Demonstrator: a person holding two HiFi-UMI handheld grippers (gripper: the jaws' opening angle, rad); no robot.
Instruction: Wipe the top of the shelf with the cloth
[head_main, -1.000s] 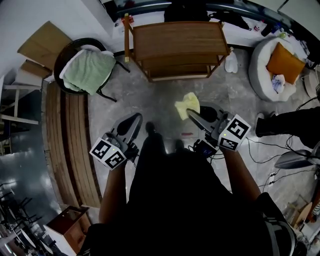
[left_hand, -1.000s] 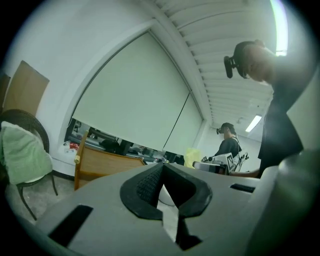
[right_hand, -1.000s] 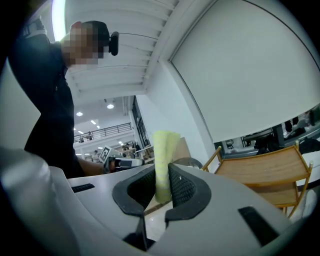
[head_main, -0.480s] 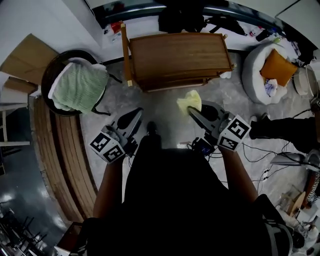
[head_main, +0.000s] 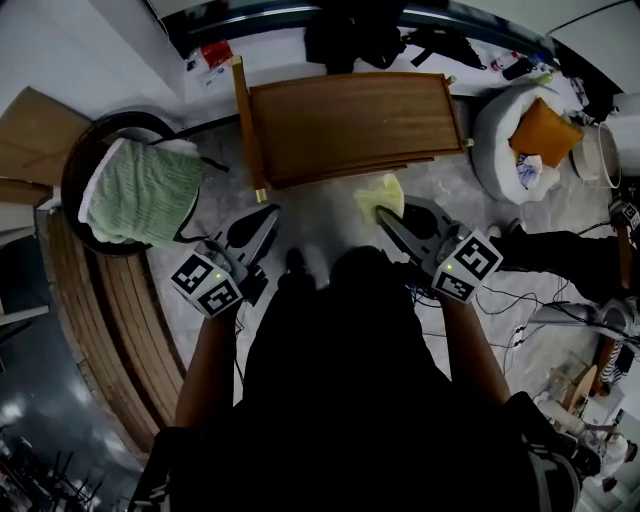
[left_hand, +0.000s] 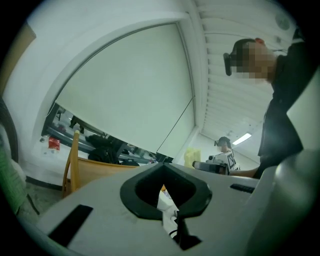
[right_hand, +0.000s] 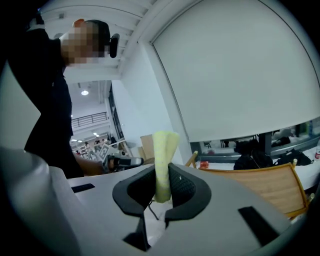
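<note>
At 10 o'clock in the head view, a ribbed green towel is draping over a round dark chair, beside long curved wooden slats.

The left tongs are pointing toward 1 o'clock, with the bare left forearm reaching forward from the dark-clothed torso. The left gripper view is showing what the head view cannot: the grey jaws are meeting at a thin slit, with nothing pinched in their dark pocket.

At 12 o'clock the shelf is showing a flat, rectangular brown top with fine wood grain, and a paler upright post at its left end.

The cloth, pale yellow and soft, is sitting just short of the shelf's front edge and off its top. From above it is looking like a crumpled flap beyond the jaw tips. The right gripper view is showing it as a narrow folded strip standing upright, clamped between the textured dark pads.

The right tongs are gripping that cloth and aiming toward 11 o'clock, with the right forearm stretched forward.

At 2 o'clock an orange cushion is lying in a round white pouffe.
</note>
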